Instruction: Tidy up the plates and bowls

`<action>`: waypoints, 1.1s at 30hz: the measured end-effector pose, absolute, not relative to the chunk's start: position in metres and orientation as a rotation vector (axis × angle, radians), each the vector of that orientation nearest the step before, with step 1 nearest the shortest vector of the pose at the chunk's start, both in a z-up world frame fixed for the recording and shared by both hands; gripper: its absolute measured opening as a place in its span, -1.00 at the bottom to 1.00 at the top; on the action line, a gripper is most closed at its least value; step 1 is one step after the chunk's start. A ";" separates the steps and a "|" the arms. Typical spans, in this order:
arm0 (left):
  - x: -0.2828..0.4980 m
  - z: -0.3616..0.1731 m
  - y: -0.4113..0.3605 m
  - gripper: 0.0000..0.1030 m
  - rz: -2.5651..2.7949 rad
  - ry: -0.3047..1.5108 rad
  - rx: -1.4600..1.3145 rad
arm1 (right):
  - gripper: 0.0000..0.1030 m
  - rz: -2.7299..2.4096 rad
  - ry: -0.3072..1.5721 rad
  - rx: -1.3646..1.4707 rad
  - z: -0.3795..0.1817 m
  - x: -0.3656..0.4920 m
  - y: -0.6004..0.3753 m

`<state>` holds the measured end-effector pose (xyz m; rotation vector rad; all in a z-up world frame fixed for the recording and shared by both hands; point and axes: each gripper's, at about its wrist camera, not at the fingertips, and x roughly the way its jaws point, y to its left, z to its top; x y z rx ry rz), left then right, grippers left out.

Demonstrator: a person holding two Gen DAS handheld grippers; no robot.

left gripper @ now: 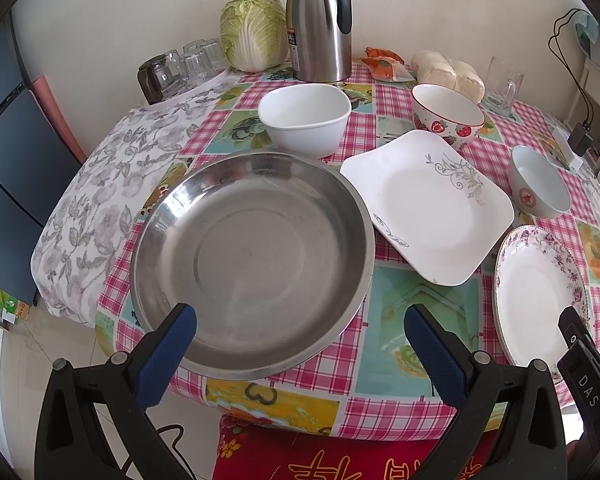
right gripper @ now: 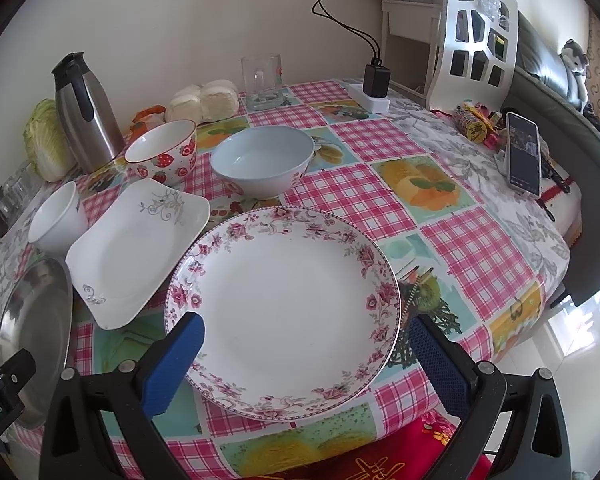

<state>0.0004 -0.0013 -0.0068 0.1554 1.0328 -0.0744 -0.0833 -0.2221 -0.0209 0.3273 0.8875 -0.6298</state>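
Floral plate nearest, checked tablecloth, cream wall, perhaps shelving behind.

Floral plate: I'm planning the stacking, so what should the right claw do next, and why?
Probably ease the open right claw forward to pinch the floral plate at its near rim. The plate lies flat between the fingers, ungripped, and nothing rests on it.

on your table the steel pan lies nearest on the left, the square plate to its right, the floral plate further right; three bowls stand behind them, the thermos at the back.
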 end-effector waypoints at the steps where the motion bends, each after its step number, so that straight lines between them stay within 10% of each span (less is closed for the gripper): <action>1: 0.001 -0.007 -0.001 1.00 -0.074 1.033 0.155 | 1.00 -0.629 0.889 0.326 -0.021 -0.083 -0.222; 33: 0.004 -0.010 -0.001 1.00 -0.063 1.053 0.147 | 1.00 -0.626 0.903 0.315 -0.025 -0.081 -0.218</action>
